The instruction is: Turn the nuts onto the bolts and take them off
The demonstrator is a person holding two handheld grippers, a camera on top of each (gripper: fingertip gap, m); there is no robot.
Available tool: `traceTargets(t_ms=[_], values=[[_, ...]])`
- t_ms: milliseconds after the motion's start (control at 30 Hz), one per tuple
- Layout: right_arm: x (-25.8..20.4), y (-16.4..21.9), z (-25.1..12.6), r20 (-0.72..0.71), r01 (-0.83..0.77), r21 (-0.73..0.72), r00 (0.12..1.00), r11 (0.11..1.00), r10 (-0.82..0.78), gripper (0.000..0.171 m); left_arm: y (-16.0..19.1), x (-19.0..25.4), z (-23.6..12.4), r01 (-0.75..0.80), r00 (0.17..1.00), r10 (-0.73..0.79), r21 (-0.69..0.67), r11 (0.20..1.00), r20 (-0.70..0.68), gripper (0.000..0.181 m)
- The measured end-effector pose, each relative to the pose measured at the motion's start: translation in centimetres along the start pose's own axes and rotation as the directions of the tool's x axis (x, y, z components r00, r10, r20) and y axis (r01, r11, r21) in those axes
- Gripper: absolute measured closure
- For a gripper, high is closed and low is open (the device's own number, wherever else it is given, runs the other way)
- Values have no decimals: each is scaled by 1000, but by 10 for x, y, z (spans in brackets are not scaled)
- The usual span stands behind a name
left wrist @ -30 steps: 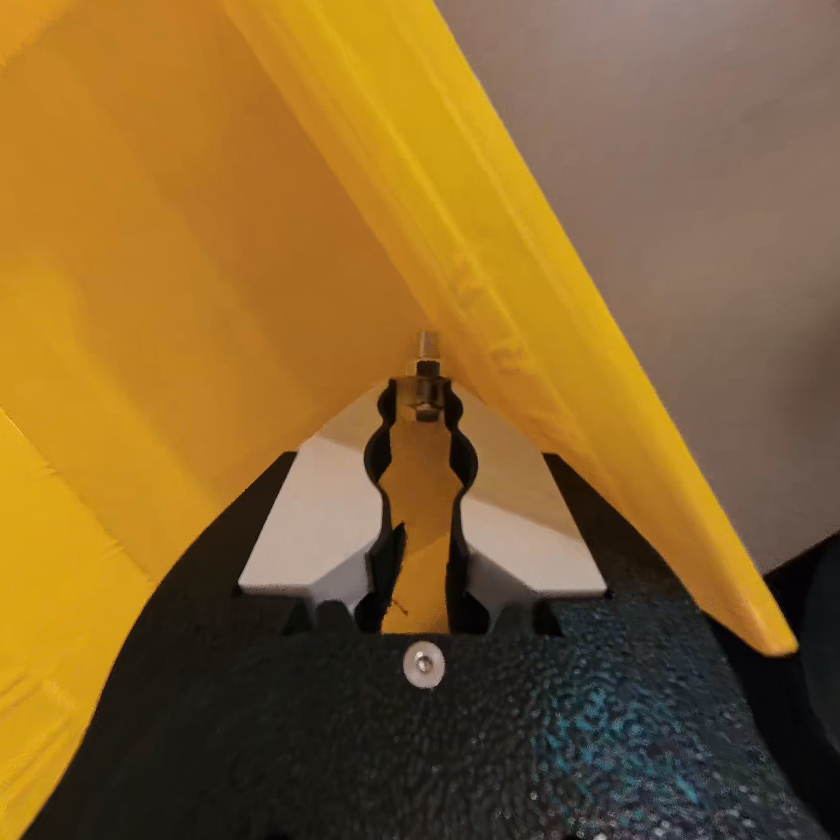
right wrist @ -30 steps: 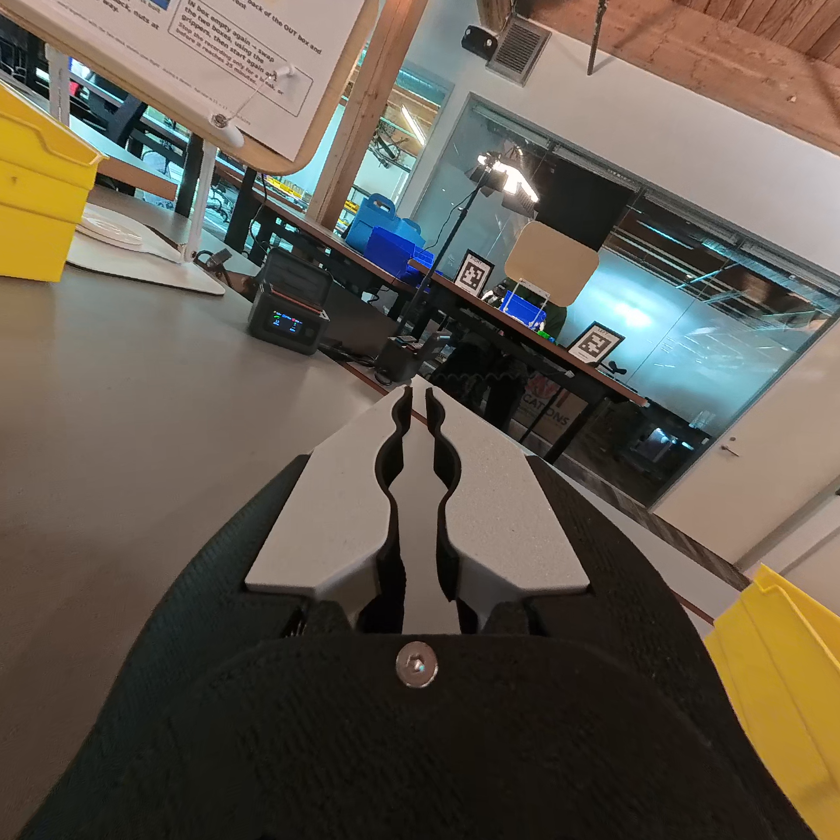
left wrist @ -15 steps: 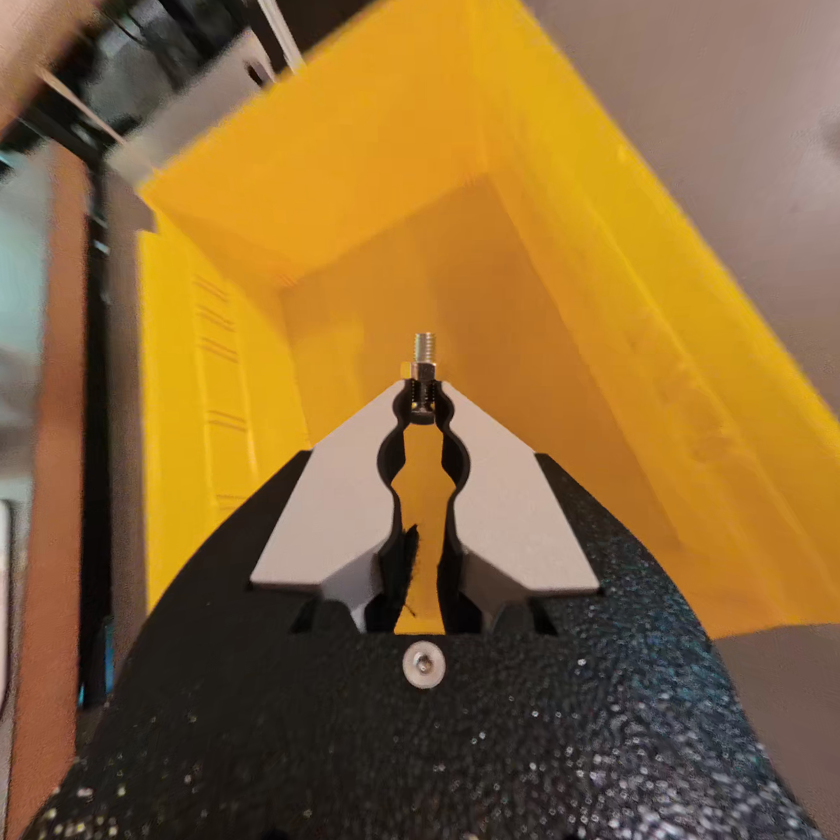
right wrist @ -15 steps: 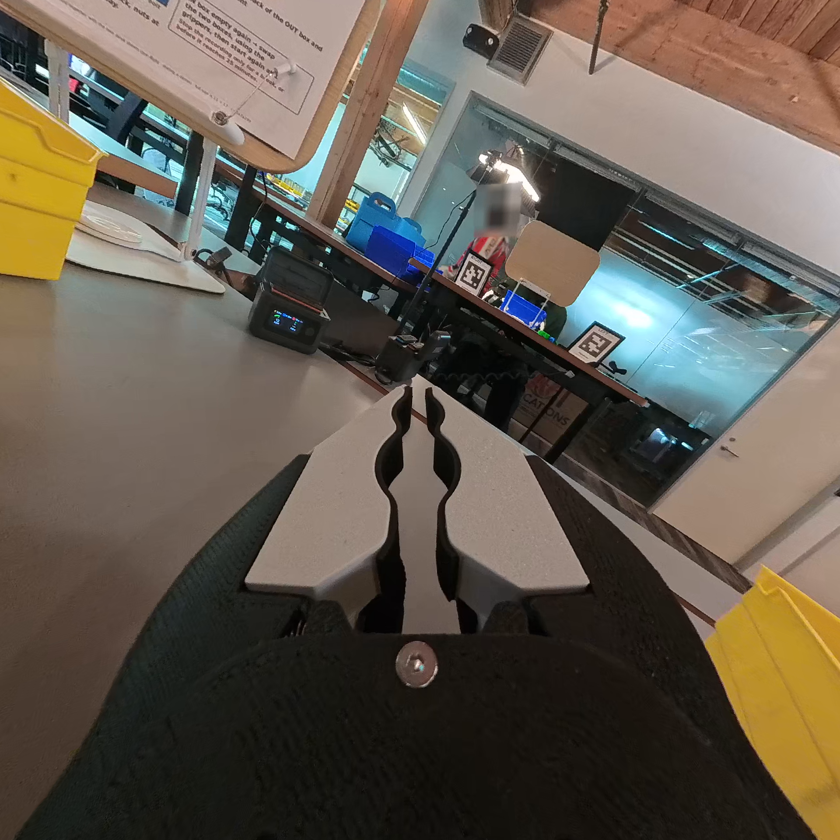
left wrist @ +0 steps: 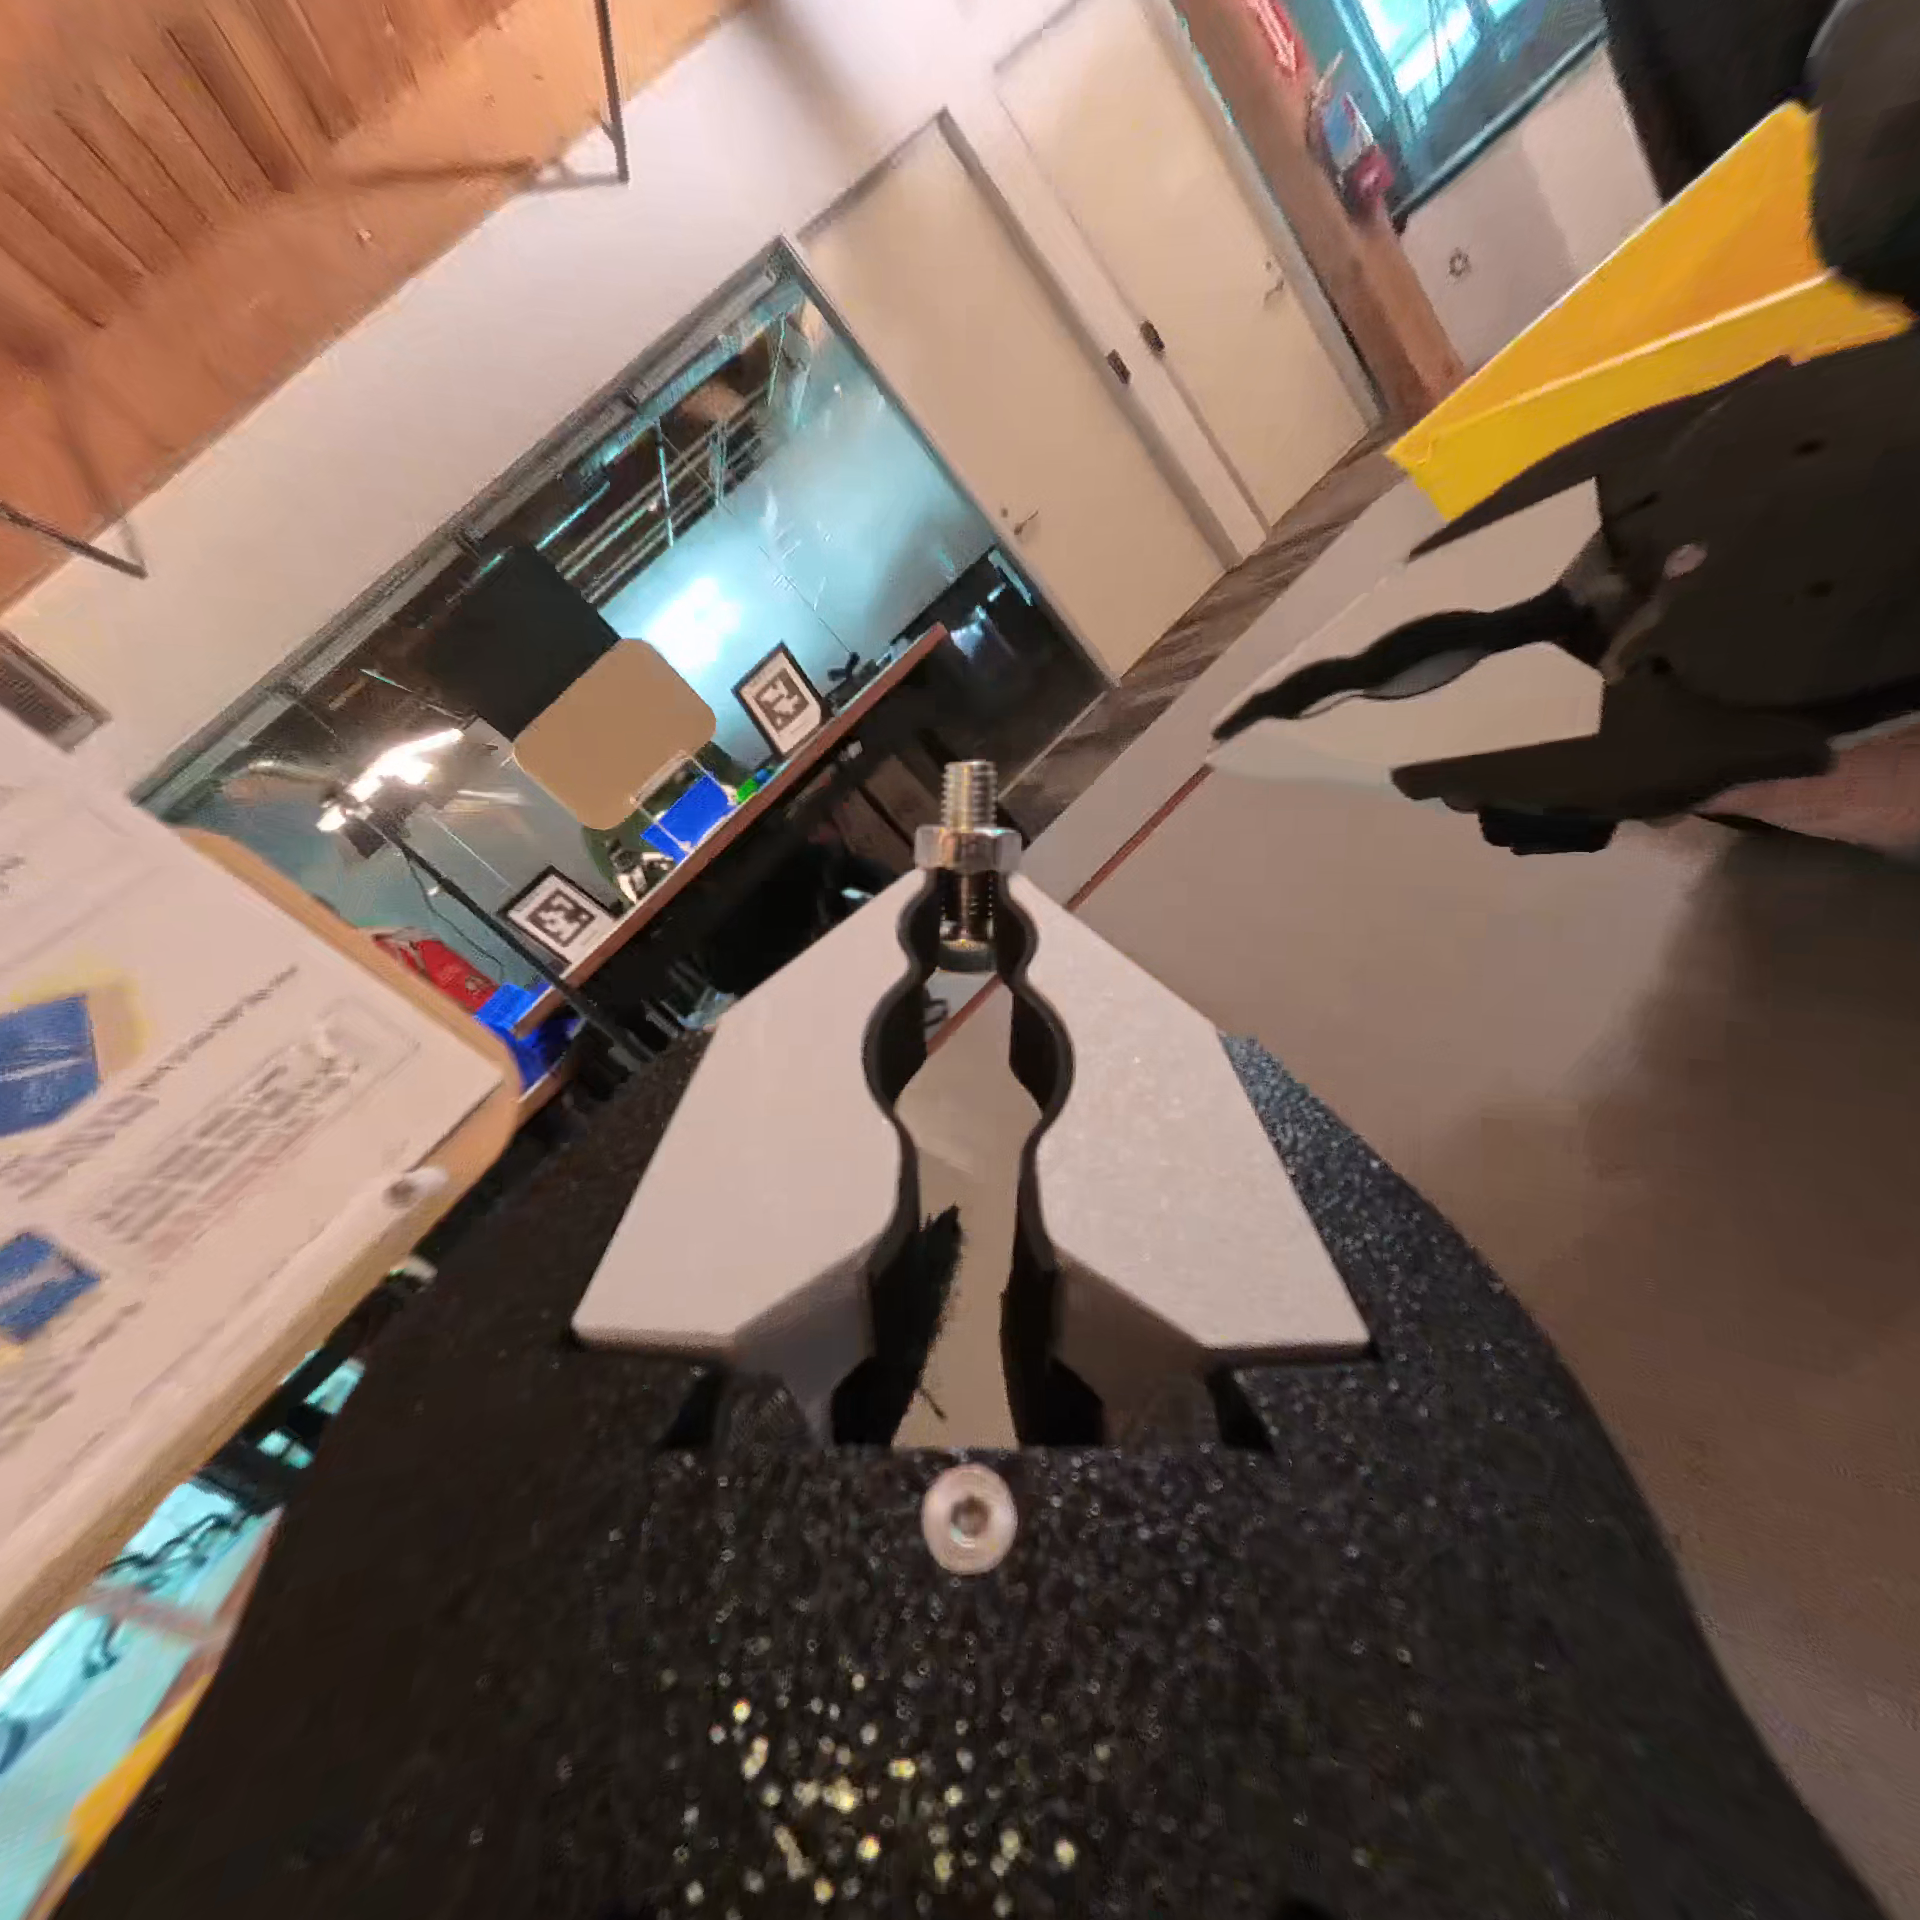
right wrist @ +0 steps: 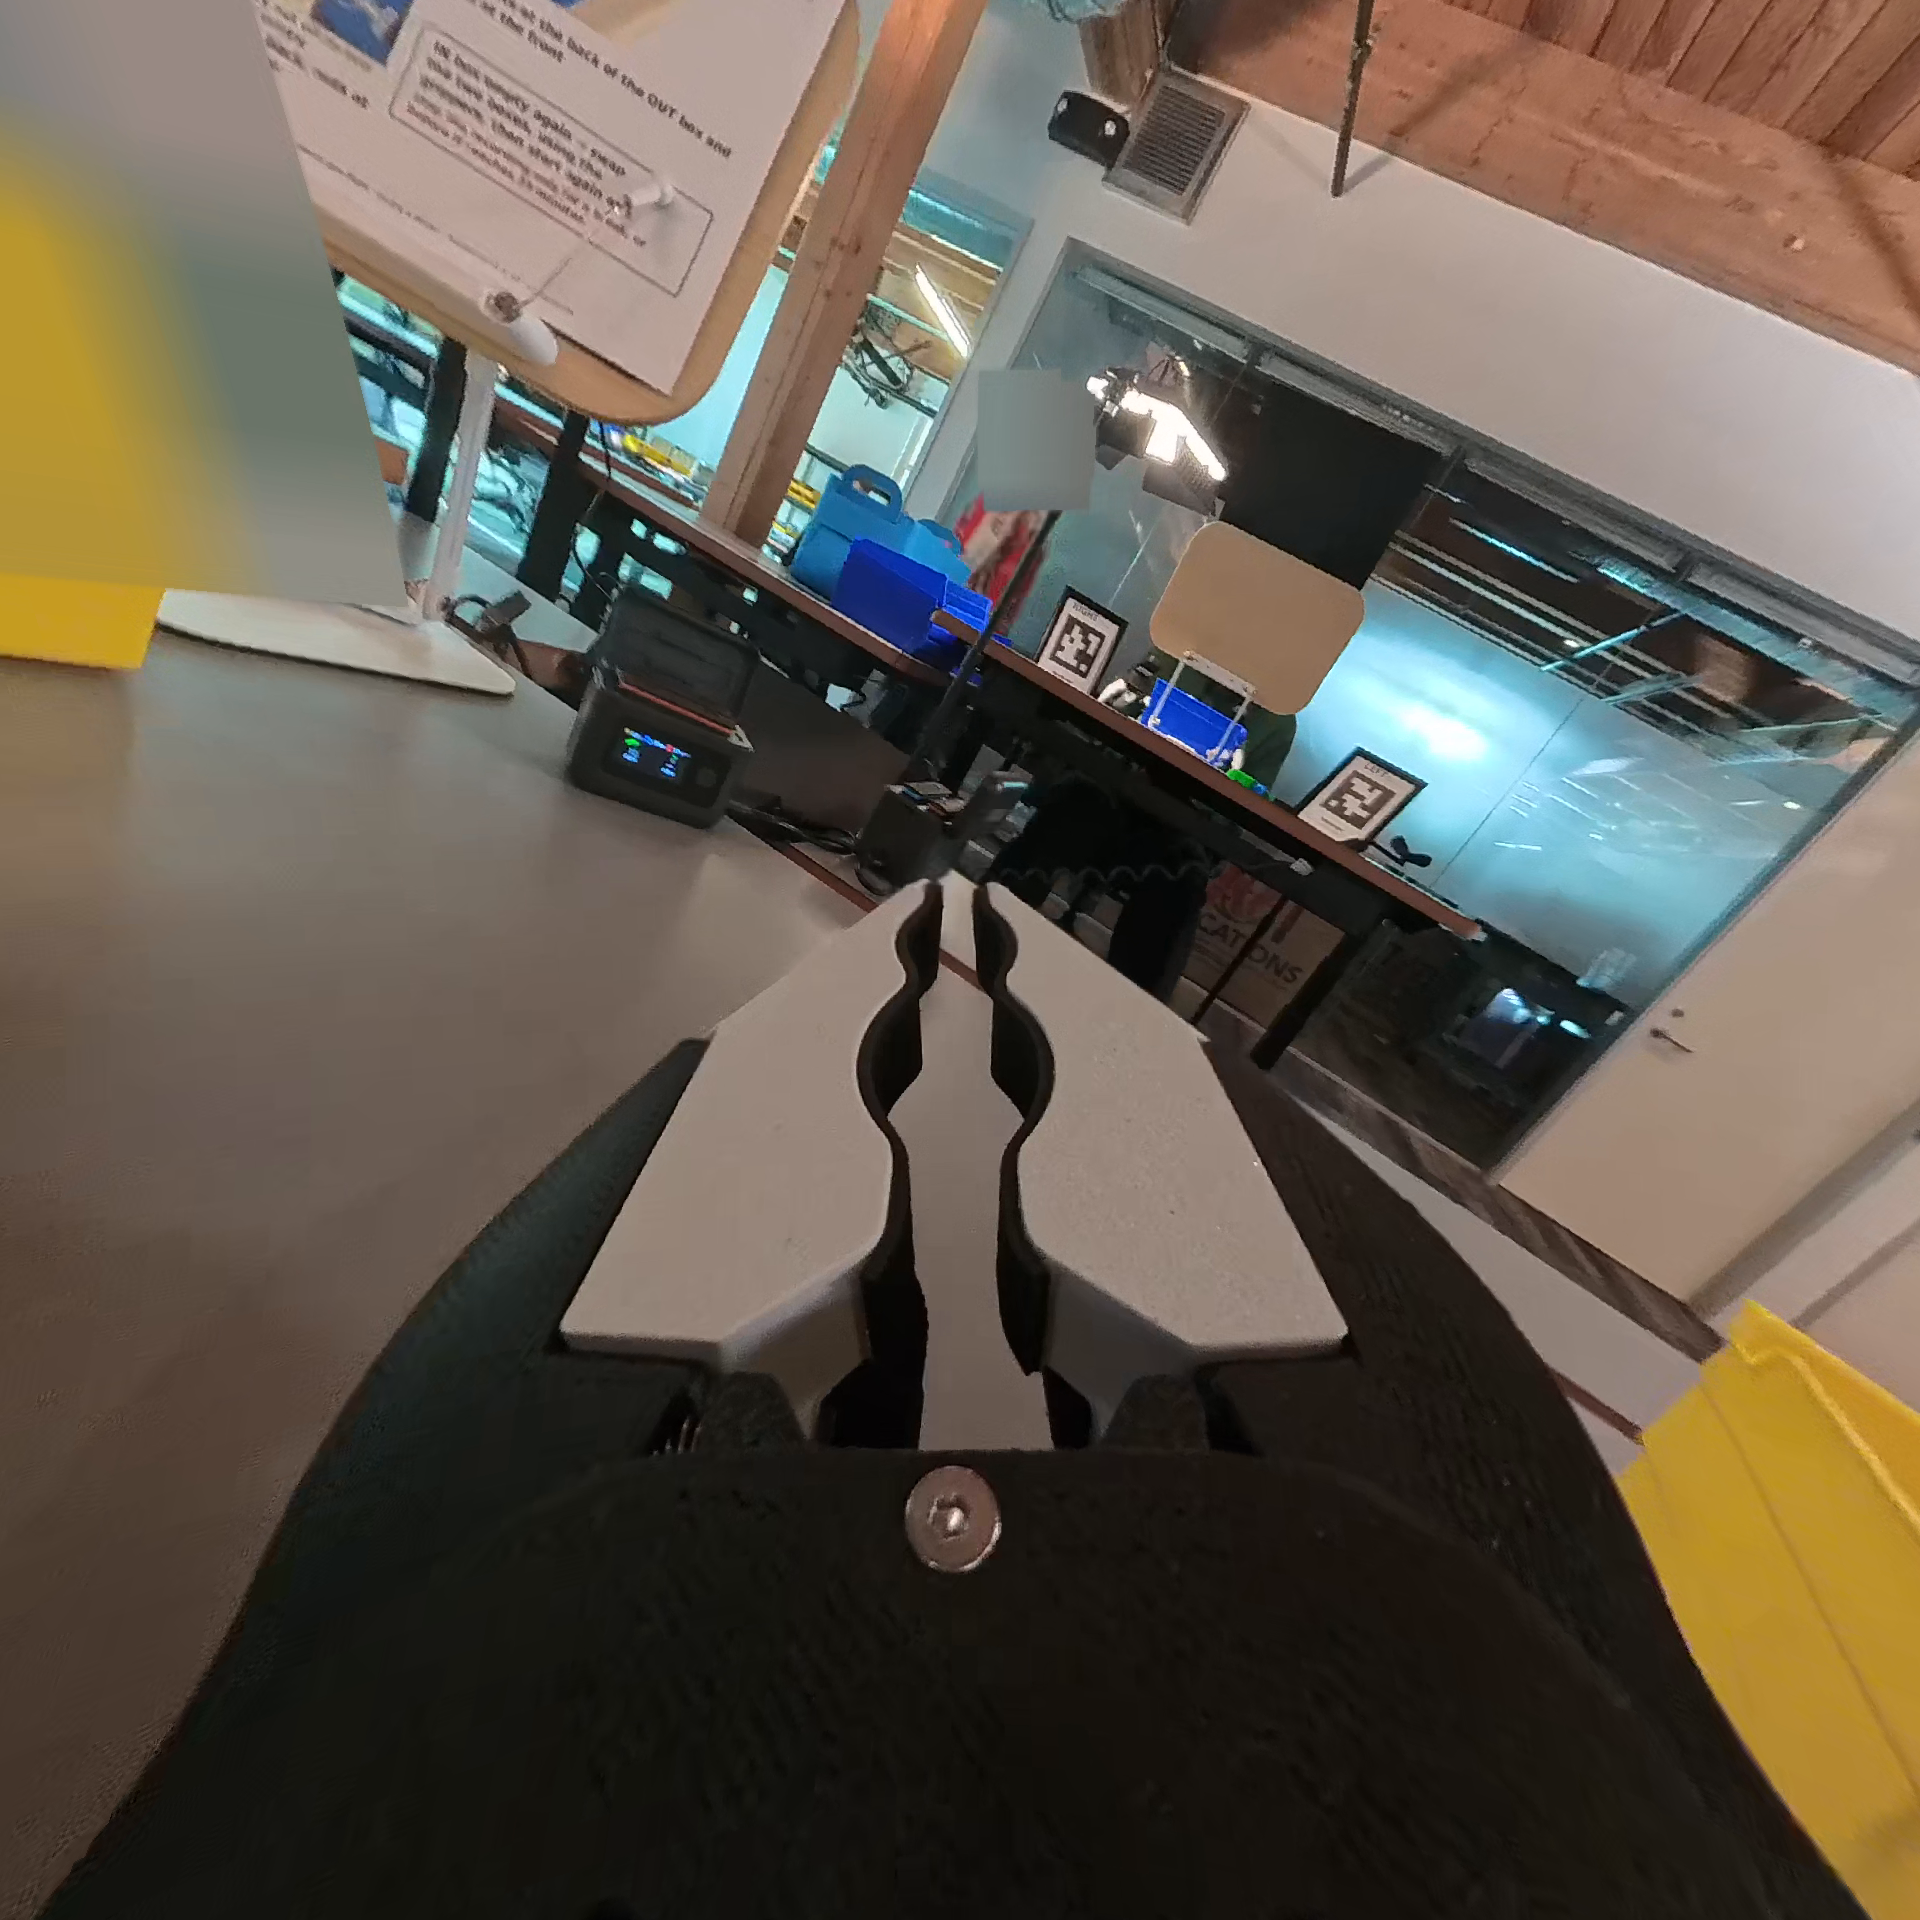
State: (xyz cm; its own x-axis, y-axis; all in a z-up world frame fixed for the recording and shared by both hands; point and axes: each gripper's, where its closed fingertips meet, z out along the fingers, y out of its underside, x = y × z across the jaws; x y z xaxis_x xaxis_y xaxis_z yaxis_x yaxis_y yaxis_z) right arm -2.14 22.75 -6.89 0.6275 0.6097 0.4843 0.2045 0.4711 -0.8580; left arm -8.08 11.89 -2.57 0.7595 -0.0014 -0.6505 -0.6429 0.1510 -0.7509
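Note:
My left gripper (left wrist: 966,914) is shut on a small steel bolt (left wrist: 967,800), gripped near its head, threaded end pointing away from me. A hex nut (left wrist: 967,845) sits on the bolt just past my fingertips. The gripper is raised above the grey table (left wrist: 1455,1039). My right gripper (right wrist: 957,894) is nearly closed and holds nothing, low over the table. It also shows in the left wrist view (left wrist: 1455,686) at the upper right, off to the side of the bolt.
A yellow bin (right wrist: 1808,1538) stands at the right; it shows behind the right gripper in the left wrist view (left wrist: 1621,353). Another yellow bin (right wrist: 62,582) is at far left. A white board on a stand (right wrist: 561,156) and a small black device (right wrist: 665,748) stand at the table's back. Across from one pair of fingers to the other is roughly 15 centimeters. Both grippers' tips are roughly 30 centimeters from the small black device (right wrist: 665,748).
My left gripper lifted the bolt with its nut out of the yellow bin and swung up to face the room. My right gripper shifted slightly and tilted up.

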Motion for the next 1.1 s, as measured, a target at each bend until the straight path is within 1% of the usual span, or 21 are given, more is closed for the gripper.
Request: traceTargets(t_ms=[33, 67, 100, 133, 233, 267, 333, 400, 500, 600, 867, 1000, 1100], values=[[1, 2, 0, -5, 19, -8, 1000, 1000, -19, 167, 13, 9, 15, 6, 1000, -7, -19, 1000, -16, 174], [1, 2, 1, -4, 23, -9, 1000, 1000, -23, 167, 29, 17, 29, 21, 999, -24, -74, 997, -41, 174], [2, 2, 1, -4, 13, -7, 1000, 1000, -13, 167, 43, 23, 42, 53, 996, -63, -136, 989, -69, 174], [3, 2, 1, -3, 0, -2, 1000, 1000, 0, 167, 52, 27, 52, 85, 991, -100, -162, 983, -90, 174], [4, 3, 5, 14, -9, 13, 1000, 1000, 9, 167, 68, 27, 69, 176, 979, -190, -163, 971, -72, 174], [4, 4, 7, 24, -6, 16, 1000, 1000, 5, 167, 75, 31, 71, 206, 970, -225, -177, 962, -92, 174], [2, 5, 11, 50, 5, 23, 999, 1000, -6, 167, 85, 43, 71, 235, 946, -278, -242, 941, -164, 174], [-2, 5, 12, 72, 10, 29, 997, 1000, -12, 167, 88, 54, 66, 235, 921, -308, -290, 928, -239, 174], [-9, 0, 12, 102, 10, 45, 995, 999, -15, 167, 96, 69, 56, 228, 888, -351, -378, 897, -298, 174], [-22, -3, 11, 163, 2, 40, 987, 999, -8, 168, 97, 78, 51, 228, 862, -384, -422, 877, -332, 174], [-50, -8, 8, 239, 167, 70, 954, 983, -179, 168, 102, 88, 47, 231, 821, -428, -467, 854, -377, 174], [-60, -4, 7, 291, 180, 47, 938, 982, -186, 167, 106, 92, 46, 216, 814, -428, -479, 851, -393, 174], [-60, -1, 8, 292, 177, 24, 940, 984, -176, 166, 107, 93, 46, 196, 820, -409, -475, 858, -399, 174]])
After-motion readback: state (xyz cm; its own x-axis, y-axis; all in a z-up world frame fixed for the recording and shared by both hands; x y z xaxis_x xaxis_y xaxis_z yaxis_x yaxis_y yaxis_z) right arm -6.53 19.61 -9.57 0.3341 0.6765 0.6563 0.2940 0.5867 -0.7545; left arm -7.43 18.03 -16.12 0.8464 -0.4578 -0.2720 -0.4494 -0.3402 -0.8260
